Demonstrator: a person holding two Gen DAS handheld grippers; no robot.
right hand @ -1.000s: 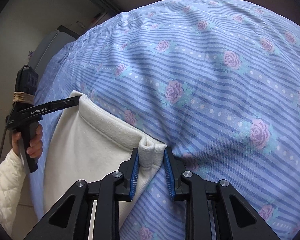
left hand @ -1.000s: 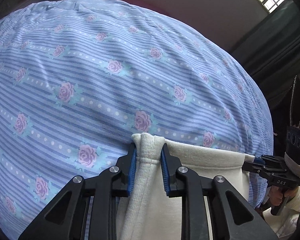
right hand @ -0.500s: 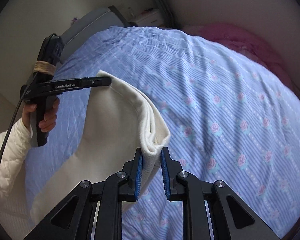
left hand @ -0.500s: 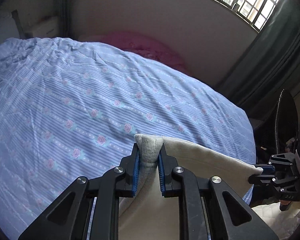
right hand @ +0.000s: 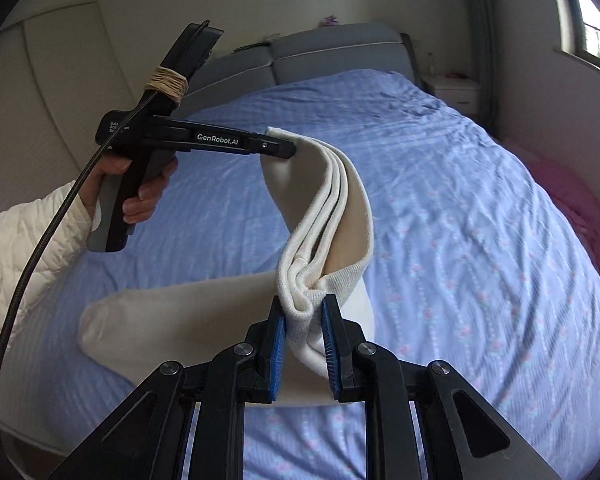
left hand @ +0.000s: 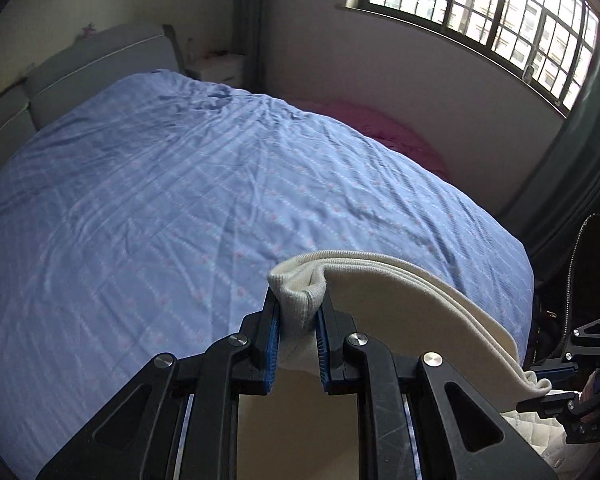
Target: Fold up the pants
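A: Grippers?
B: Left gripper (left hand: 297, 334) and right gripper (right hand: 304, 334) are each pinching the ribbed cream pants (right hand: 332, 216) hem.
A: Location?
B: Pants are hanging above the striped bed (right hand: 460, 208), soft tail trailing on it.

I'm seeing my left tongs (right hand: 278, 148) as a black pistol-grip frame with white "GenRobot.AI" lettering, tan cord wound round the top and a black cable trailing down. The right tongs (right hand: 303, 322) are showing blue ribbed pads and silver screws. I'm wearing a white quilted sleeve (right hand: 28, 240).
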